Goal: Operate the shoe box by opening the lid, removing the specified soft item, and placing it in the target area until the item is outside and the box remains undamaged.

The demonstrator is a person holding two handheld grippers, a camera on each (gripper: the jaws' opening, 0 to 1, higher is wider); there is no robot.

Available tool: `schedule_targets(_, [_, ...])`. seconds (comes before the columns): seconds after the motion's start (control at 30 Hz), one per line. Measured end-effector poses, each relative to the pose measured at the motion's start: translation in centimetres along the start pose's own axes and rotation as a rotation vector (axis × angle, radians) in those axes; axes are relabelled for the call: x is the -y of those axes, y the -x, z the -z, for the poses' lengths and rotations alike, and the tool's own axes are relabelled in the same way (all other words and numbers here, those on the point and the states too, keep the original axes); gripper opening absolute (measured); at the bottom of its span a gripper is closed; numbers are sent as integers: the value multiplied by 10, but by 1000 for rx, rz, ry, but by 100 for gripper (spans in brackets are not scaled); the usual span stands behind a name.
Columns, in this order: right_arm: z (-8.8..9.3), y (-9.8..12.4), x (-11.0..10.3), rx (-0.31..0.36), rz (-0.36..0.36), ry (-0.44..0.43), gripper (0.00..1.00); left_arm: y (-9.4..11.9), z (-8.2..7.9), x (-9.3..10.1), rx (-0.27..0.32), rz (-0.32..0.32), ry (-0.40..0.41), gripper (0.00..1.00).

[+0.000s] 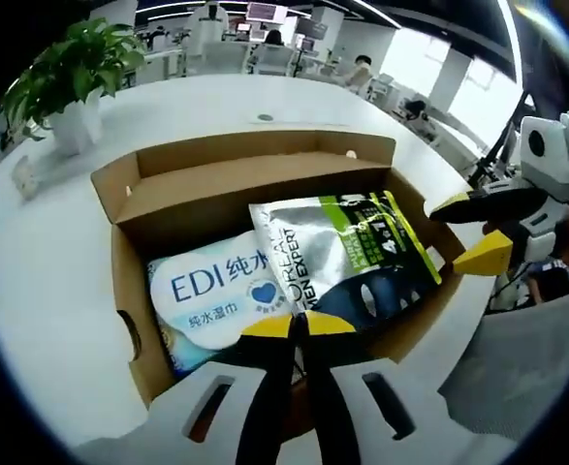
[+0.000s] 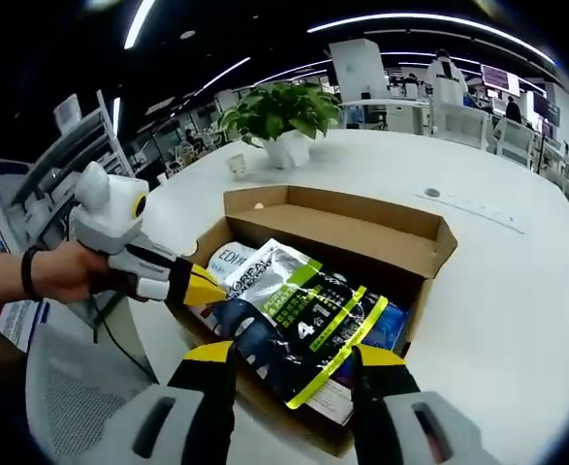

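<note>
The shoe box (image 2: 362, 242) sits on the white table (image 2: 497, 291) with its lid already folded back – that step looks done. The silver-and-green pouch (image 2: 299, 315) still lies inside, over a blue wipes pack (image 1: 211, 291). Left gripper (image 1: 299, 325), jaws pressed together, pinches the pouch's near edge; right gripper (image 2: 289, 358) hangs spread wide above it – lifting out and placing remain
</note>
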State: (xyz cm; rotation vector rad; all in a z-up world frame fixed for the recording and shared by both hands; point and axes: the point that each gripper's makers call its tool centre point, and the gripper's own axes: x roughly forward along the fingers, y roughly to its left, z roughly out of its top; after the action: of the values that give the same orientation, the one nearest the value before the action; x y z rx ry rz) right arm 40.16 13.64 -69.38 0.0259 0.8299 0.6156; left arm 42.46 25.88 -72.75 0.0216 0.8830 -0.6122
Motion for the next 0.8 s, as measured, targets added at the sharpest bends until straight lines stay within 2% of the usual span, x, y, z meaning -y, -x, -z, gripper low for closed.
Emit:
schedule_targets(0.17, [4,-7,6,-37,31,-16,45,0,1,0,-1,-1,4,1])
schedule_targets(0.37, [17,-15,7,-109,37,-34,45,0,1,0,-6,-3,-3,1])
schedule_targets(0.63, [25,-24,5,-148,33,-36,43,0,2,0,-6,0,-1,1])
schedule_targets(0.8, [26,-28,8,-157,37,-75,42,0,2,-1,-7,0,0,1])
